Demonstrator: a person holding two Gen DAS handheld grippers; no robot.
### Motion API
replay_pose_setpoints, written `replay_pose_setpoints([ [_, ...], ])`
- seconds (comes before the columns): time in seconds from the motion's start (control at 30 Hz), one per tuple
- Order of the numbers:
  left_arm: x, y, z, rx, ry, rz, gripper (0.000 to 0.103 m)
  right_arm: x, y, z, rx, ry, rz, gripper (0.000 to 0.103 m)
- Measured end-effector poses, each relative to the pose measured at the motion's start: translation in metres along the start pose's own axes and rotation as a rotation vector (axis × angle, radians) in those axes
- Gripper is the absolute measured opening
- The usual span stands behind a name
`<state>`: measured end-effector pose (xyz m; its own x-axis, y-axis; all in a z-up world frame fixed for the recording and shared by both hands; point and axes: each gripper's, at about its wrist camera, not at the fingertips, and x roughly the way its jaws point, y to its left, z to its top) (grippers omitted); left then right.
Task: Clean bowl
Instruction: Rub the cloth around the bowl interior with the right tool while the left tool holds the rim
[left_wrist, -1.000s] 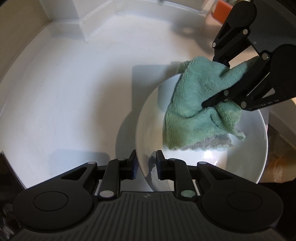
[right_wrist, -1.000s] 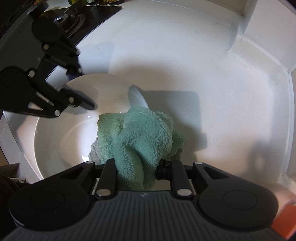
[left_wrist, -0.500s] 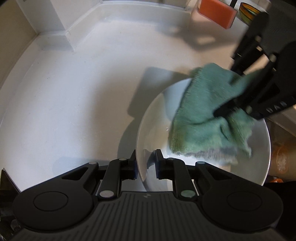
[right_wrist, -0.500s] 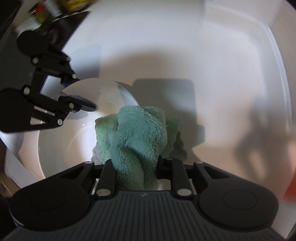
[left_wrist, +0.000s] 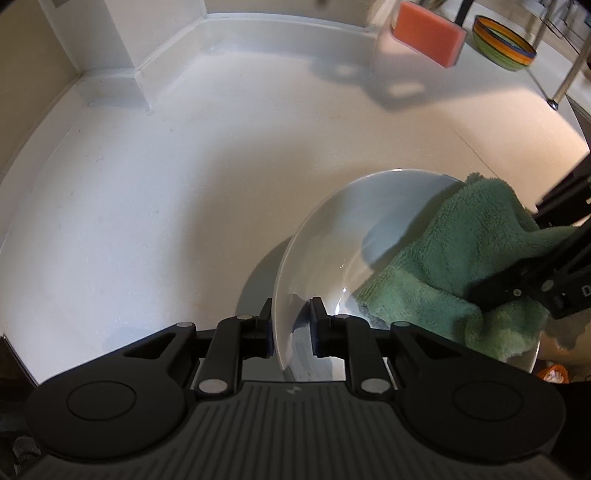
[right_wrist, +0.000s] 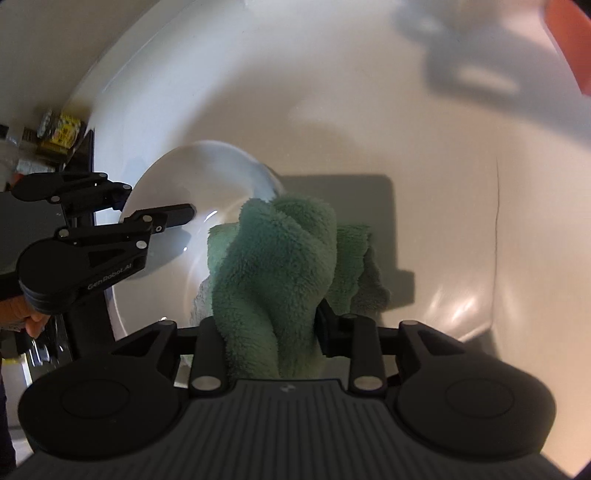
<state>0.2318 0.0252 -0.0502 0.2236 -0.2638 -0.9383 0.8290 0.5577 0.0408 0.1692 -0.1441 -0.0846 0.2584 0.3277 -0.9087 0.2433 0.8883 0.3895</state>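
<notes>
- The white bowl (left_wrist: 325, 236) stood tilted on the white bench (left_wrist: 155, 192), its rim pinched between the nearly closed pads of my left claw (left_wrist: 290, 325).
- My right claw (right_wrist: 271, 325) gripped the bunched green cloth (right_wrist: 273, 266) inside the bowl, its jaws having just widened slightly.
- An orange sponge (left_wrist: 428, 31) and a striped bowl (left_wrist: 504, 42) lay well apart.

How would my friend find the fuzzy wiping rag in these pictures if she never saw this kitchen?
Find the white countertop, then the white bowl that the left gripper pinches by its rim. Draped inside that bowl is the green cloth, bunched in the right gripper. It is the only soft, fluffy, green thing around.
</notes>
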Motion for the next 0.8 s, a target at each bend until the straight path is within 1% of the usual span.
replay_pose_setpoints([
  [0.13,0.001,0.003,0.006,0.054,0.024,-0.027,0.02,0.006,0.002,0.007,-0.101,0.019,-0.023,0.022],
  [0.2,0.002,0.003,0.007,0.076,0.033,-0.046,0.021,0.005,0.008,0.016,-0.189,0.025,-0.058,0.019],
  [0.27,0.005,0.0,0.011,0.099,0.041,-0.057,0.024,0.003,0.015,0.028,-0.327,0.021,-0.109,0.019],
  [0.33,0.007,0.0,0.015,0.108,0.046,-0.059,0.028,0.002,0.022,0.039,-0.462,0.042,-0.143,0.018],
  [0.37,0.009,-0.001,0.017,0.112,0.048,-0.059,0.028,0.003,0.024,0.043,-0.51,0.05,-0.155,0.018],
  [0.4,0.009,-0.001,0.02,0.116,0.046,-0.055,0.028,0.004,0.029,0.048,-0.58,0.06,-0.177,0.018],
  [0.47,0.011,-0.001,0.026,0.12,0.041,-0.042,0.027,0.008,0.038,0.056,-0.681,0.064,-0.211,0.019],
  [0.53,0.013,0.0,0.031,0.114,0.039,-0.035,0.025,0.011,0.045,0.06,-0.757,0.069,-0.23,0.019],
  [0.57,0.014,0.001,0.032,0.108,0.04,-0.039,0.024,0.012,0.048,0.061,-0.825,0.072,-0.233,0.02],
  [0.6,0.016,0.002,0.034,0.103,0.041,-0.044,0.021,0.012,0.05,0.061,-0.862,0.076,-0.227,0.02],
  [0.7,0.017,0.002,0.036,0.089,0.047,-0.044,0.02,0.012,0.051,0.061,-0.918,0.08,-0.21,0.02],
  [0.73,0.017,0.002,0.035,0.084,0.047,-0.04,0.02,0.011,0.05,0.062,-0.92,0.08,-0.209,0.02],
  [0.8,0.017,0.001,0.033,0.064,0.042,-0.035,0.019,0.009,0.047,0.062,-0.875,0.071,-0.206,0.02],
])
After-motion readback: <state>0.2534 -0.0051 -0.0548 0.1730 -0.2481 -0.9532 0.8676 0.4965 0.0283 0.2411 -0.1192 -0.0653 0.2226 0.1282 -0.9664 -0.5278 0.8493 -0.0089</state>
